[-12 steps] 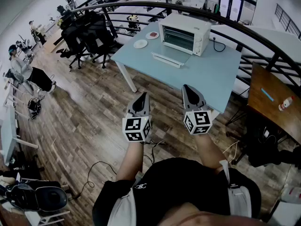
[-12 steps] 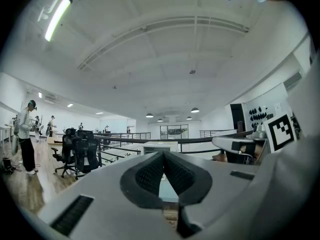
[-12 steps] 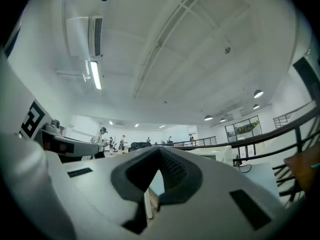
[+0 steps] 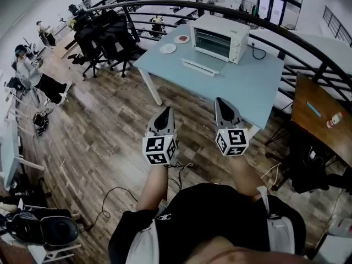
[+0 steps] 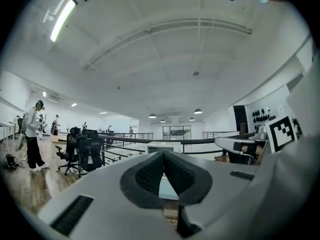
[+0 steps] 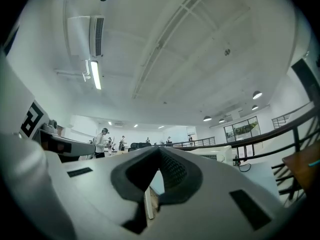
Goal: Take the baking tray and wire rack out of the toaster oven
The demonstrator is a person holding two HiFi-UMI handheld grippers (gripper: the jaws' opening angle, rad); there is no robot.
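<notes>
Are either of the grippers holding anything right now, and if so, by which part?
Nothing is held. The left gripper and the right gripper both have their jaws shut with nothing between them, well short of the toaster oven.

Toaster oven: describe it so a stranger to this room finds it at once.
Look at the pale blue table beside the curved black railing. At its far edge sits the toaster oven, the only boxy white appliance there; the two small plates to its left are flat.
</notes>
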